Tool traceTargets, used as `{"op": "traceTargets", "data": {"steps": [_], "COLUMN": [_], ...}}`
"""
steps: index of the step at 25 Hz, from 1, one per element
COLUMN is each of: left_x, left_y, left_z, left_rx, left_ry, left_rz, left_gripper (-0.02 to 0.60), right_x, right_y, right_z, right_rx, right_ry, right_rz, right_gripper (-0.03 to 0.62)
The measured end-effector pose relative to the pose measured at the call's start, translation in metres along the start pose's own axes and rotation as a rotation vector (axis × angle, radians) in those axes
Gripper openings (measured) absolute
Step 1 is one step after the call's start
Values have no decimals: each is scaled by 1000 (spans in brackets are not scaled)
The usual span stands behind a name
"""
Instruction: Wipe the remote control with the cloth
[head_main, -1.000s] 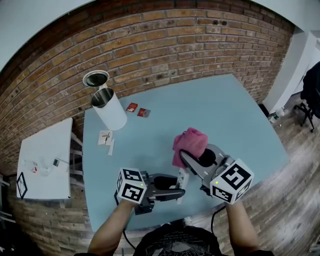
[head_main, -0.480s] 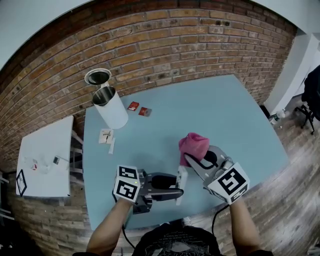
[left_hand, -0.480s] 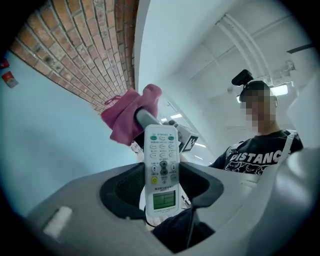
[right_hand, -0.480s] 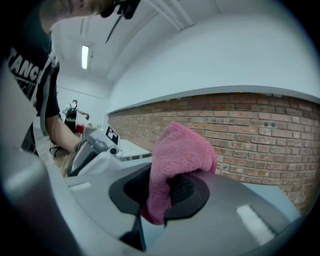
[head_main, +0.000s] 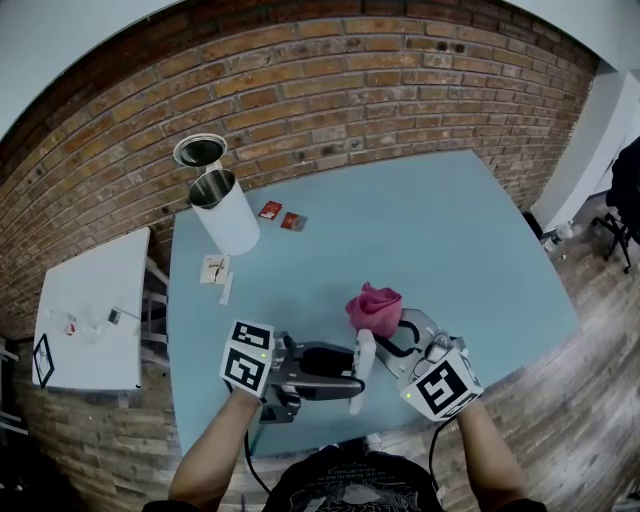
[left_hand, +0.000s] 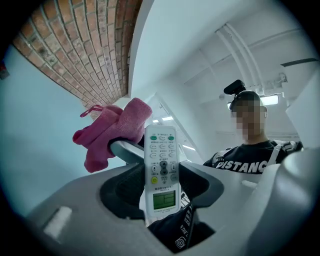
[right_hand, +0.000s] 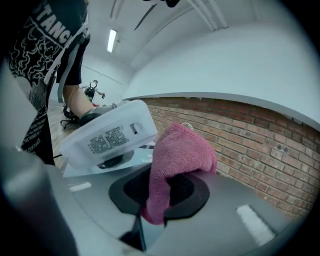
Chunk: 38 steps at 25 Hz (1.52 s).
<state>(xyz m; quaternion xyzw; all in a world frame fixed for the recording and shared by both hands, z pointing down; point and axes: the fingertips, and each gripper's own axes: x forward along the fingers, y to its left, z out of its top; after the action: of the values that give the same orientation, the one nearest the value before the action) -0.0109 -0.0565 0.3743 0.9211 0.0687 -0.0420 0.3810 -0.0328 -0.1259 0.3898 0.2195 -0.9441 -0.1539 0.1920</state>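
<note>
Over blue counter, clenching the remote control in the left claw, pinching the cloth in the right claw, holding it just beside the remote control's far end. Probably risking levering the remote control loose by pressing hard there.

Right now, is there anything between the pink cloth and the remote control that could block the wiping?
Nothing visible stands between them. The right gripper holds the cloth right next to the upper end of the remote control, which the left gripper grips. Whether the cloth already touches the remote, I cannot tell.
</note>
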Motion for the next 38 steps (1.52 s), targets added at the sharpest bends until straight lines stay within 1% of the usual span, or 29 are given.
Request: {"op": "traceTargets", "data": {"steps": [9, 18, 27, 29, 31, 34, 38], "left_x": [-2, -4, -12, -15, -20, -32, -50], "left_y": [-2, -4, -4, -6, -9, -14, -12], "left_z": [6, 17, 29, 32, 38, 54, 78], "left_rx": [-6, -19, -28, -28, -28, -28, -26], "left_ry": [-2, -46, -108, -133, -178, -277, -399], "left_rz": [-20, -45, -62, -73, -94, -125, -126], "left_gripper": [212, 212, 212, 212, 212, 212, 210], "right_x": [4, 4, 7, 9, 11, 13, 14], "right_y": [12, 18, 27, 26, 26, 30, 43], "right_z": [-9, -14, -20, -20, -20, -24, -29], "right_rx": [-111, -205, -246, -233, -199, -160, -145], "right_ry": [53, 77, 97, 97, 99, 108, 111], "right_rz": [-22, -35, -27, -34, -40, -31, 3], "right_gripper": [63, 63, 64, 63, 64, 64, 64]}}
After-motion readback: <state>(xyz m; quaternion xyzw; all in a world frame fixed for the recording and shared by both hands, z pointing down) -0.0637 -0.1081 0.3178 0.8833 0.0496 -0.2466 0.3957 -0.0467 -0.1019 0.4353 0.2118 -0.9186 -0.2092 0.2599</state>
